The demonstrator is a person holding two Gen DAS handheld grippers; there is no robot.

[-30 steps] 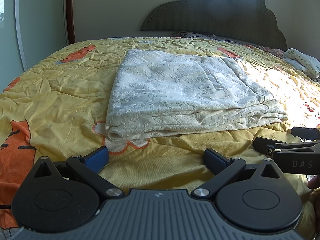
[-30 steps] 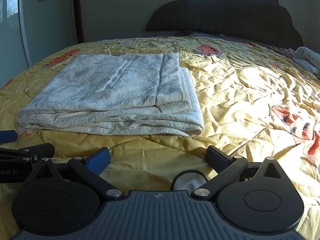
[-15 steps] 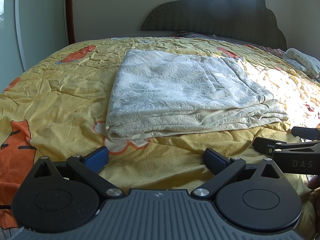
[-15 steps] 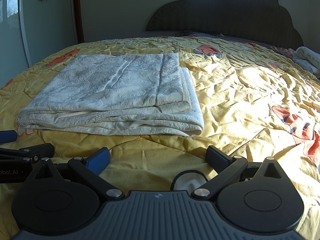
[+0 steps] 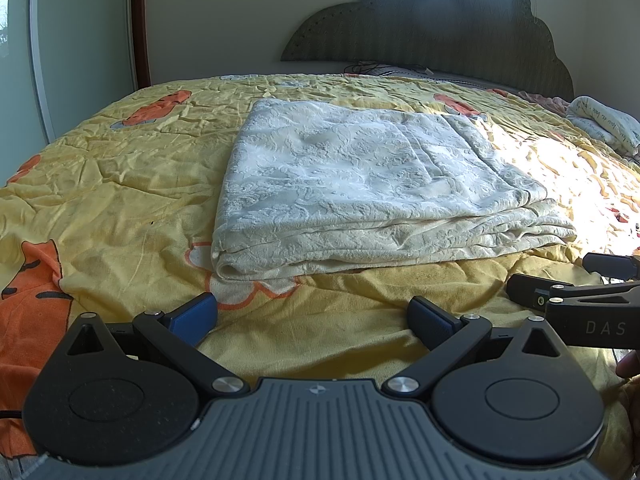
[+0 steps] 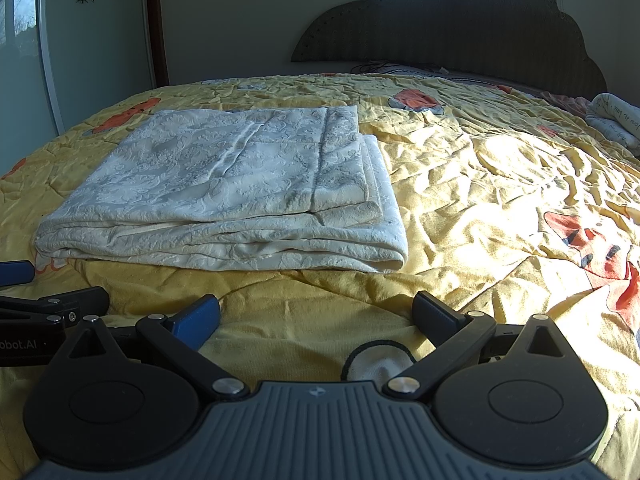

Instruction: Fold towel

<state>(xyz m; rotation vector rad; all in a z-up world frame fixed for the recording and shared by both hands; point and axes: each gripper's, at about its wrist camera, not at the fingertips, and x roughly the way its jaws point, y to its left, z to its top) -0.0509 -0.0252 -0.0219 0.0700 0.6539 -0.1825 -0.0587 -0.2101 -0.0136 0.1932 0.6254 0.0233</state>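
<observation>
A cream, embossed towel [image 5: 360, 184] lies folded in several layers on the yellow bedspread [image 5: 112, 200]; in the right wrist view the towel [image 6: 224, 192] sits left of centre. My left gripper [image 5: 312, 316] rests open on the bedspread just in front of the towel's near folded edge, nothing between its blue pads. My right gripper [image 6: 316, 316] is also open and empty, short of the towel's near right corner. Each gripper shows at the edge of the other's view: the right gripper [image 5: 568, 280] and the left gripper [image 6: 52, 288].
The bedspread [image 6: 500, 200] has orange cartoon prints and many wrinkles, sunlit on the right. A dark padded headboard [image 5: 432, 28] stands at the far end. Another rolled white cloth [image 5: 604, 120] lies at the far right edge. A glass door [image 5: 24, 60] is at the left.
</observation>
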